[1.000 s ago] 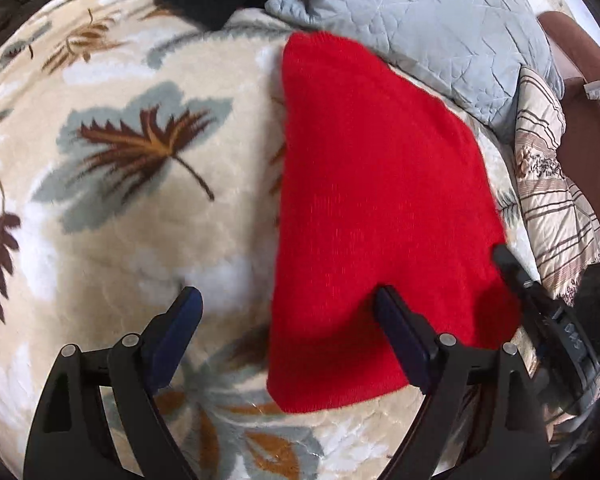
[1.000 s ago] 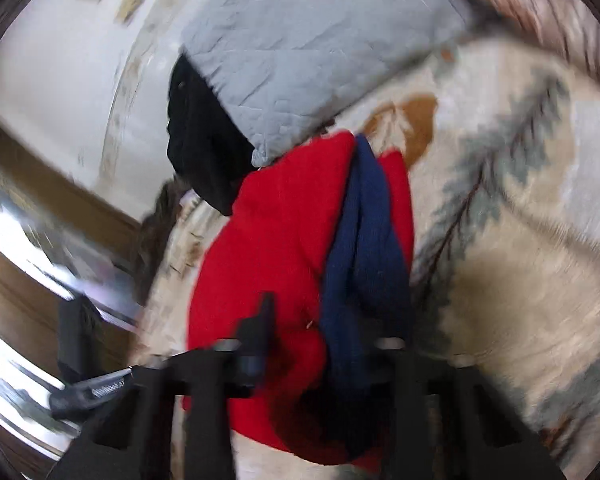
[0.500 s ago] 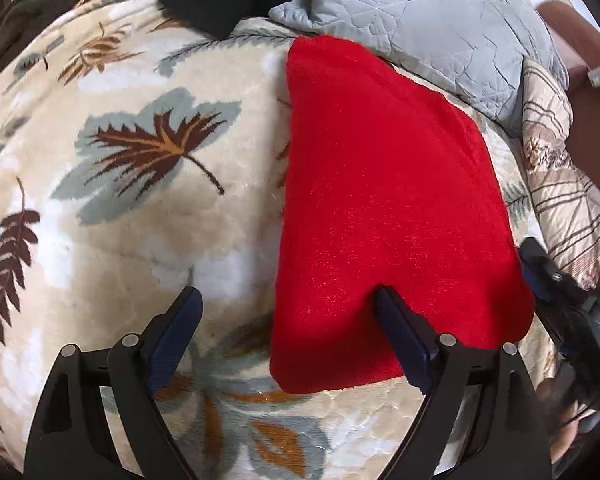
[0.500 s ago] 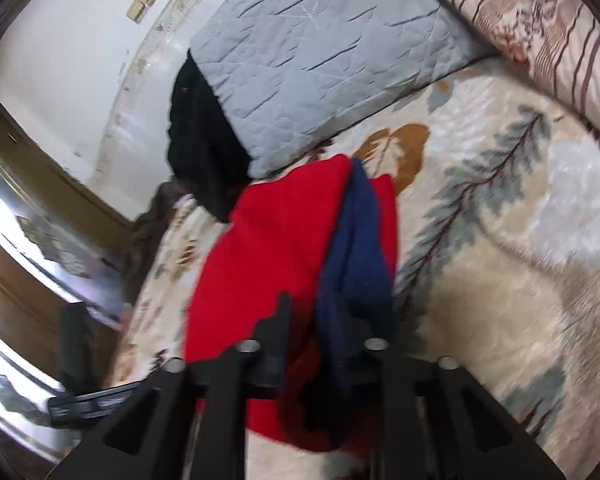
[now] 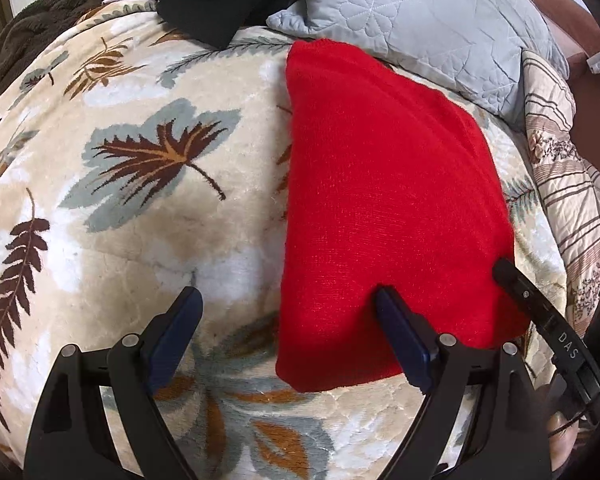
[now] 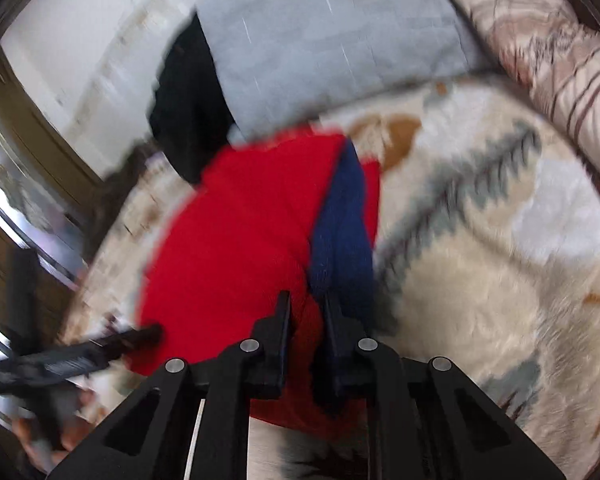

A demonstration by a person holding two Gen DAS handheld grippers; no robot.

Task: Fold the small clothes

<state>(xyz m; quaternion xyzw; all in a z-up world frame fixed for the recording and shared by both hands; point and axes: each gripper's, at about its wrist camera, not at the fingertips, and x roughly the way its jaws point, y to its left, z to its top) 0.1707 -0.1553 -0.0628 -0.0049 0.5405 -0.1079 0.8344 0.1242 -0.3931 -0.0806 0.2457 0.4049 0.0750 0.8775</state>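
Red knit garment [image 5: 380,208] lies folded flat on the leaf-patterned blanket [image 5: 148,216] of the bed, its far end touching a grey quilted pillow [image 5: 420,12]. Right claw [image 6: 306,320] is closing, jaws narrow, on the garment's near edge, beside its navy band [image 6: 342,224]. Left claw [image 5: 288,312] hovers wide and empty. Step in hand: gripping the edge. The next fold likely calls for lifting that edge across evenly.

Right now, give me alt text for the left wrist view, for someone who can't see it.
A folded red garment lies flat on a cream blanket with a leaf pattern, its far end against a grey quilted pillow. The left tool hangs above it, wide open and empty, one finger over the garment's near end, the other over bare blanket.
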